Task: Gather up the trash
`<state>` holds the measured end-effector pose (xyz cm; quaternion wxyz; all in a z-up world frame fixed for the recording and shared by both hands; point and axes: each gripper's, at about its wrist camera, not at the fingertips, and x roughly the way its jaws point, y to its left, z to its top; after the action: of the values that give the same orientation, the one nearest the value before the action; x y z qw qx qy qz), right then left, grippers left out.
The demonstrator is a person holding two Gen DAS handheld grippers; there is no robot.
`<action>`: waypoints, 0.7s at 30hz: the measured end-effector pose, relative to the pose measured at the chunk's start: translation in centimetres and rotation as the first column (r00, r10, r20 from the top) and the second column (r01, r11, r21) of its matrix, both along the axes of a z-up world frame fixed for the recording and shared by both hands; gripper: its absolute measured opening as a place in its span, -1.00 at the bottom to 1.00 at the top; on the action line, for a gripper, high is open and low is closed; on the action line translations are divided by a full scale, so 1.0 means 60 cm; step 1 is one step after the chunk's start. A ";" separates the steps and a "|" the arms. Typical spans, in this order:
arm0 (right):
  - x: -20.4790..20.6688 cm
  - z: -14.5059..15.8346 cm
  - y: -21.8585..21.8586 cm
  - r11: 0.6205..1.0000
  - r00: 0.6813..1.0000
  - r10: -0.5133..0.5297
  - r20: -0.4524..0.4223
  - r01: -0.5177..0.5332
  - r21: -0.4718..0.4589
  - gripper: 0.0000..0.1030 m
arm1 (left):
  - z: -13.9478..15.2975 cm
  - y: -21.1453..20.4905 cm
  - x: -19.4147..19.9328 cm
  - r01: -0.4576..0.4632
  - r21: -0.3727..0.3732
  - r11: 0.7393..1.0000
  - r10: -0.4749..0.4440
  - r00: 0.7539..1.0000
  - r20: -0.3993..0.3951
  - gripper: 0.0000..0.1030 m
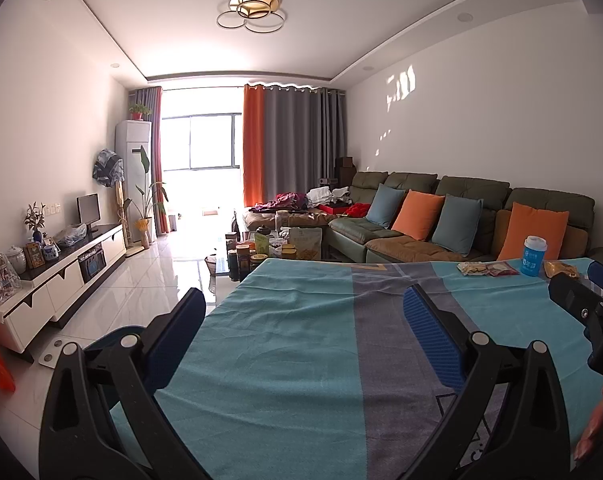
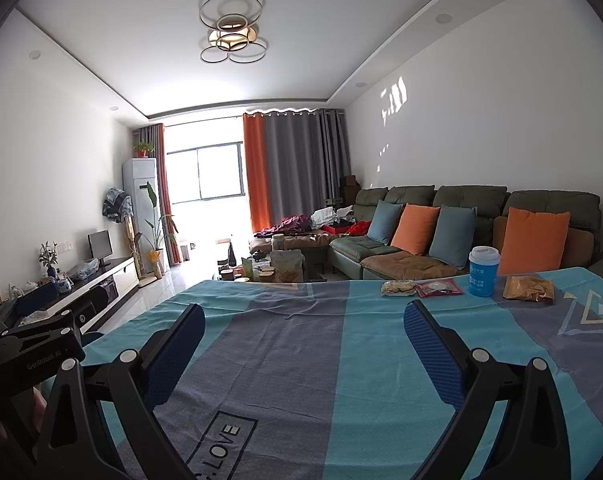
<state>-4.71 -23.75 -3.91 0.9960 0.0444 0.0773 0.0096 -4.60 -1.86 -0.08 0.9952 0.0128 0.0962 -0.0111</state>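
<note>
A table under a teal and grey cloth (image 2: 301, 360) fills the foreground. Near its far right edge lie a pale snack wrapper (image 2: 398, 288), a red snack wrapper (image 2: 439, 289) and a brown crumpled wrapper (image 2: 528, 289), beside a blue paper cup with a white lid (image 2: 483, 271). They also show in the left wrist view: the wrappers (image 1: 486, 268), the cup (image 1: 535, 256). My left gripper (image 1: 301, 300) is open and empty over the cloth (image 1: 285, 360). My right gripper (image 2: 303, 318) is open and empty, short of the trash.
A green sofa with orange and blue cushions (image 2: 461, 224) runs behind the table on the right. A cluttered coffee table (image 2: 277, 268) stands beyond the far edge. A white TV cabinet (image 1: 61, 272) lines the left wall. The right gripper's body (image 1: 589, 304) shows at the left view's right edge.
</note>
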 end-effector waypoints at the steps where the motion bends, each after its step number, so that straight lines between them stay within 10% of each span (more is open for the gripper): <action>1: 0.000 0.000 0.000 1.000 1.000 0.001 -0.001 -0.001 0.001 0.87 | 0.000 0.000 0.000 -0.001 0.001 1.000 0.001 1.000 0.000 0.89; 21: -0.001 -0.005 0.005 1.000 1.000 0.003 -0.002 -0.003 0.001 0.87 | -0.004 0.001 0.004 0.001 -0.008 1.000 -0.001 1.000 -0.013 0.89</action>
<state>-4.80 -23.47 -4.19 0.9958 0.0448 0.0786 0.0110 -4.36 -1.78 -0.34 0.9946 0.0089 0.1025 -0.0122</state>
